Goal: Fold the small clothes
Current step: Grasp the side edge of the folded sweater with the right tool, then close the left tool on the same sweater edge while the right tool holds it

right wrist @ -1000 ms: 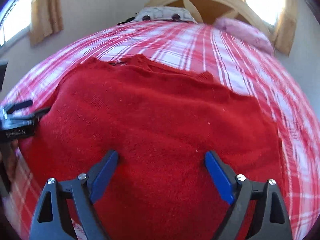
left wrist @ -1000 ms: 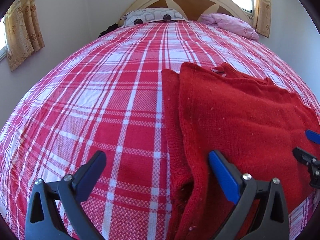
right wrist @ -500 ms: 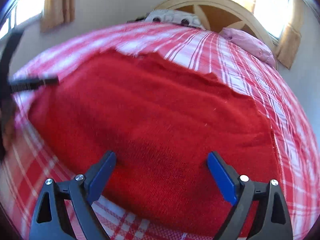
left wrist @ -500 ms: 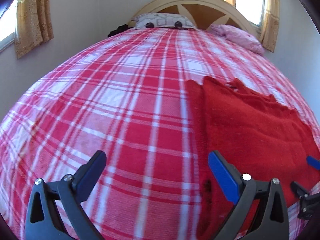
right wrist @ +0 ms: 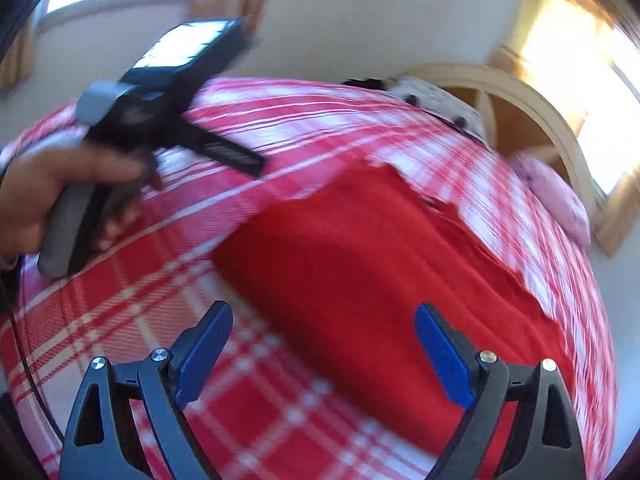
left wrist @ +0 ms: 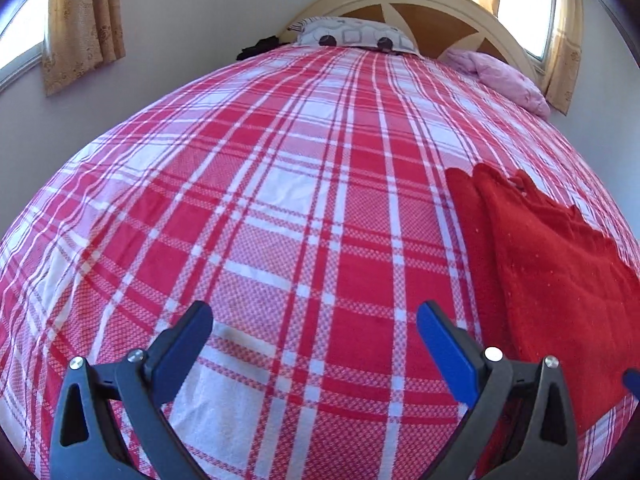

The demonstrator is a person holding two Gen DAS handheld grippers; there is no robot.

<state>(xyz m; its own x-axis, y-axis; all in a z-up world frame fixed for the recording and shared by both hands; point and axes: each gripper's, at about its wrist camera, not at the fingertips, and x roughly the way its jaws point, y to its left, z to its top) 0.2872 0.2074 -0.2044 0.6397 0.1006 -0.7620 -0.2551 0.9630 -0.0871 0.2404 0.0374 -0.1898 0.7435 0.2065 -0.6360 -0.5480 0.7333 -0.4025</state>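
A folded red knit garment lies flat on the red-and-white plaid bedspread, at the right of the left wrist view. My left gripper is open and empty, above bare bedspread to the left of the garment. In the blurred right wrist view the garment lies ahead and to the right. My right gripper is open and empty above the garment's near left edge. The left gripper's body, held by a hand, shows at the upper left there.
A patterned pillow and a pink pillow lie at the wooden headboard. A dark item sits by the patterned pillow. Curtained windows flank the bed. Walls stand close on both sides.
Both grippers have pulled back and lifted away from the garment. The left has swung left over bare bedspread. The right view has tilted and now shows the left gripper in the hand.
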